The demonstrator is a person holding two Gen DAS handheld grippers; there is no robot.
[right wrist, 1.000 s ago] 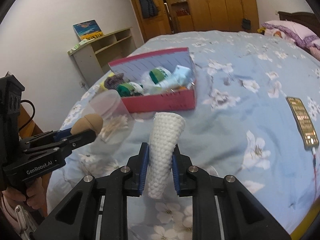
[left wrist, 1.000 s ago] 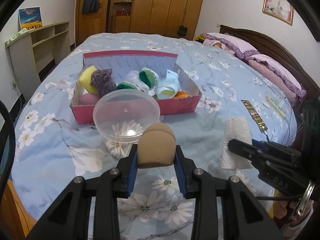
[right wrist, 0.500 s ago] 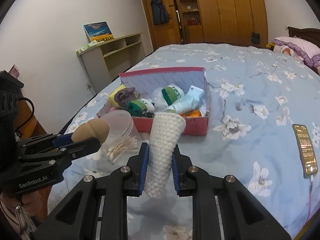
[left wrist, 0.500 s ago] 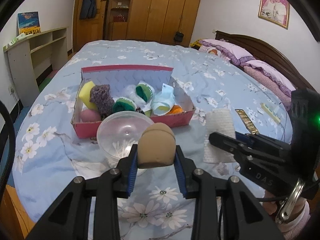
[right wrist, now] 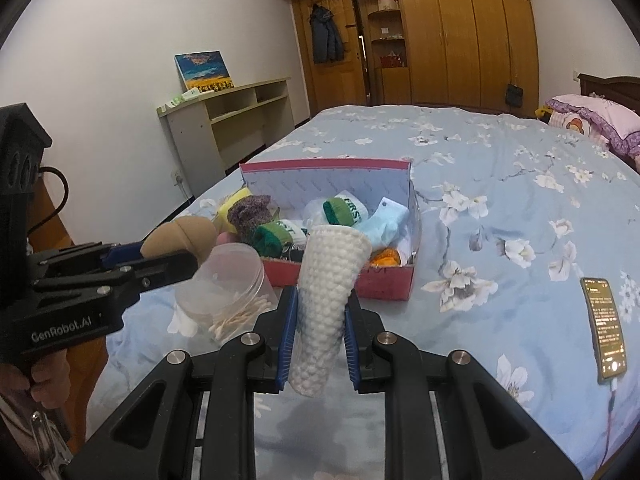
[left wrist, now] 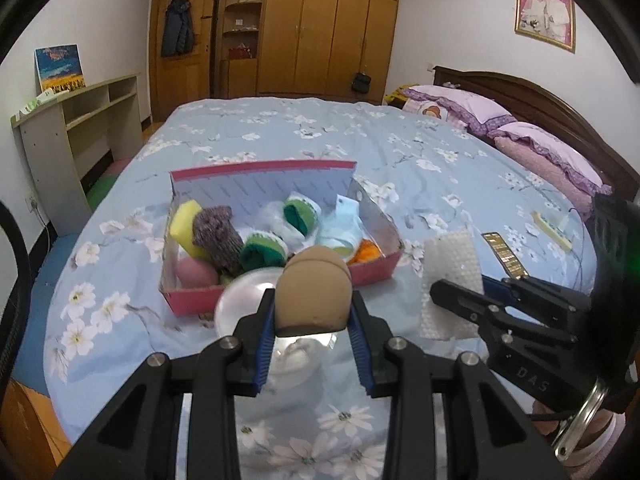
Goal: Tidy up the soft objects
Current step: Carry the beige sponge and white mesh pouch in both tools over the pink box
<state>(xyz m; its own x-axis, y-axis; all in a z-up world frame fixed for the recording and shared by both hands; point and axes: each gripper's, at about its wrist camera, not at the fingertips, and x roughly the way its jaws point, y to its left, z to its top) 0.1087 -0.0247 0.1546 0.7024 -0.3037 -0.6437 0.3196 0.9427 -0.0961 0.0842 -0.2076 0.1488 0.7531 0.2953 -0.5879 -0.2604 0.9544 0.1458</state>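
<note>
Your left claw [left wrist: 314, 334] is clamped on a tan sponge [left wrist: 314, 292], held above the clear tub of cotton swabs [right wrist: 228, 288] on the bed [left wrist: 400, 160]. Your right claw [right wrist: 318, 344] is clamped on a white knitted sock [right wrist: 328, 296], which sticks up between its pads. Just beyond both, the red box [left wrist: 376, 270] sits on the flowered bedspread, filled with rolled socks and sponges. A phone [right wrist: 606, 326] lies on the bed well to the right.
</note>
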